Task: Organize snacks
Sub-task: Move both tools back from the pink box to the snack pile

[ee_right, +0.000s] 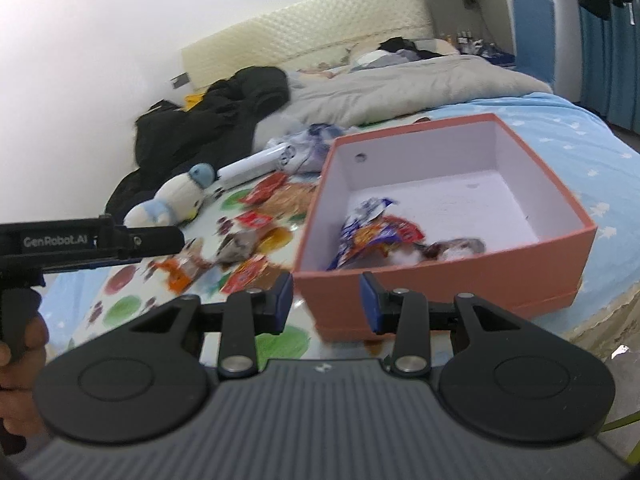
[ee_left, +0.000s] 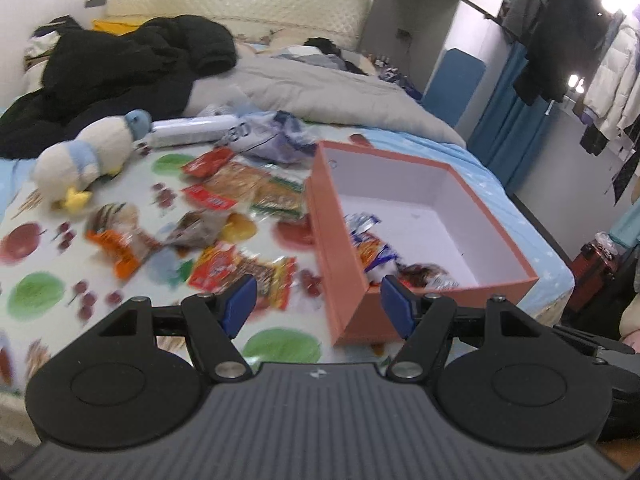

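In the left wrist view, the left gripper (ee_left: 318,304) sits at the bottom centre with its blue-padded jaws standing wide apart and nothing between them; behind the gap lie the fruit-patterned bed sheet (ee_left: 36,288) and the near corner of the salmon-pink cardboard box with a white inside (ee_left: 344,264). The box fills the centre right of the frame, open at the top, and a few crinkled snack packets in blue, orange and brown (ee_left: 380,256) lie bunched in its near-left corner. More loose snack packets in red, orange and clear wrap (ee_left: 224,216) are scattered over the sheet at centre left, just beside the box's left wall. A white and pale-blue plush duck (ee_left: 84,156) lies at the left, with a black padded jacket (ee_left: 120,68) heaped behind it and a grey quilt (ee_left: 320,92) at upper centre. In the right wrist view, the right gripper (ee_right: 326,304) at the bottom centre is partly open and holds nothing, its jaws framing the box's near wall. The left gripper's black body shows at the left edge, gripped by a hand (ee_right: 16,360).
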Action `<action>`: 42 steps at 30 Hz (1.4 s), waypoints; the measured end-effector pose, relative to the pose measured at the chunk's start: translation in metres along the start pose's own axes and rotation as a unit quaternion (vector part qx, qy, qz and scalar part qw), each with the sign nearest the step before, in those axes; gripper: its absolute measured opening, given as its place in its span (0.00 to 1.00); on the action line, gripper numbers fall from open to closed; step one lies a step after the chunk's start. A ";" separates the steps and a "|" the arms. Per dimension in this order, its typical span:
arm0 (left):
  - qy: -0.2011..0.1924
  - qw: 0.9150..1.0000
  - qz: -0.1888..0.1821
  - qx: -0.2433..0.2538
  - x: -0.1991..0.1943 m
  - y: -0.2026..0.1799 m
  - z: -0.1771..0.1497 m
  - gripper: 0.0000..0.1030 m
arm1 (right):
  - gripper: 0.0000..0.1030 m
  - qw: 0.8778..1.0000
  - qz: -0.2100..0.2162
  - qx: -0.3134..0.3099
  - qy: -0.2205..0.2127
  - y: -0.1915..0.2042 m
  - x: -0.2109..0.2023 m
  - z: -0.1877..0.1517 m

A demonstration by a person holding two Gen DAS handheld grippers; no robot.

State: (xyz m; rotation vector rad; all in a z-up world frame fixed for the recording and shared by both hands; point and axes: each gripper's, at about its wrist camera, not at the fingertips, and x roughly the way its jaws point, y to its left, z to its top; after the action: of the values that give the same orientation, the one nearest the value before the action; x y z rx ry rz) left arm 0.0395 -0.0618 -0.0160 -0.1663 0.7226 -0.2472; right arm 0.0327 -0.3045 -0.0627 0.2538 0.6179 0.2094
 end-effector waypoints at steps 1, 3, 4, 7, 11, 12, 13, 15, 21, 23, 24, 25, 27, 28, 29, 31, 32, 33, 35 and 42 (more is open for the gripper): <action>0.001 1.000 0.003 -0.004 -0.006 0.005 -0.006 0.71 | 0.40 1.000 0.006 -0.001 0.004 0.004 -0.001 -0.004; 0.003 1.000 0.009 -0.011 -0.014 0.013 -0.016 0.71 | 0.40 1.000 0.015 -0.003 0.012 0.012 -0.004 -0.013; 0.004 1.000 0.012 -0.014 -0.017 0.018 -0.021 0.71 | 0.40 1.000 0.017 -0.008 0.014 0.017 -0.005 -0.016; 0.006 0.999 0.020 -0.030 -0.025 0.031 -0.032 0.71 | 0.40 0.999 0.035 -0.025 0.023 0.031 -0.005 -0.027; 0.004 0.998 0.029 -0.047 -0.023 0.045 -0.036 0.71 | 0.40 0.998 0.046 -0.041 0.034 0.043 0.001 -0.030; 0.005 0.998 0.031 -0.050 -0.020 0.049 -0.036 0.71 | 0.40 0.997 0.047 -0.042 0.034 0.045 0.004 -0.029; 0.006 0.998 0.033 -0.052 -0.016 0.052 -0.036 0.71 | 0.40 0.997 0.047 -0.044 0.035 0.047 0.006 -0.029; 0.007 0.998 0.037 -0.051 -0.007 0.060 -0.035 0.71 | 0.40 0.997 0.047 -0.047 0.035 0.051 0.012 -0.029; 0.017 0.997 0.064 -0.047 0.027 0.087 -0.025 0.71 | 0.40 0.996 0.057 -0.053 0.042 0.063 0.039 -0.033; 0.020 0.996 0.071 -0.047 0.039 0.098 -0.022 0.71 | 0.40 0.995 0.061 -0.060 0.048 0.070 0.051 -0.035; 0.021 0.996 0.076 -0.046 0.045 0.103 -0.021 0.71 | 0.40 0.995 0.063 -0.065 0.049 0.073 0.056 -0.036; 0.025 0.995 0.083 -0.046 0.052 0.110 -0.019 0.71 | 0.40 0.994 0.065 -0.072 0.049 0.077 0.062 -0.036; 0.027 0.994 0.092 -0.049 0.065 0.125 -0.017 0.71 | 0.40 0.993 0.066 -0.086 0.050 0.085 0.076 -0.039; 0.029 0.994 0.097 -0.052 0.072 0.133 -0.016 0.71 | 0.40 0.993 0.066 -0.090 0.049 0.089 0.082 -0.040; 0.030 0.993 0.101 -0.055 0.080 0.141 -0.015 0.71 | 0.41 0.992 0.064 -0.096 0.049 0.092 0.089 -0.041; 0.024 0.992 0.102 -0.063 0.095 0.158 -0.015 0.71 | 0.50 0.991 0.065 -0.106 0.041 0.099 0.100 -0.042; 0.025 0.992 0.106 -0.071 0.105 0.167 -0.015 0.71 | 0.61 0.991 0.065 -0.111 0.031 0.101 0.106 -0.042; 0.023 0.991 0.108 -0.075 0.114 0.175 -0.014 0.71 | 0.65 0.991 0.063 -0.115 0.025 0.104 0.112 -0.043; 0.019 0.991 0.116 -0.067 0.127 0.184 -0.012 0.71 | 0.70 0.990 0.068 -0.126 0.011 0.109 0.126 -0.044; 0.003 0.989 0.138 0.044 0.164 0.179 0.004 0.71 | 0.70 0.987 0.055 -0.148 -0.009 0.122 0.176 -0.048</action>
State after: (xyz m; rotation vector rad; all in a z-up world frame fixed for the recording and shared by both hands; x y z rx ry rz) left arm 0.1905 0.0642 -0.1582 0.0194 0.7298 -0.0160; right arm 0.1303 -0.1338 -0.1598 0.0026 0.5465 0.4000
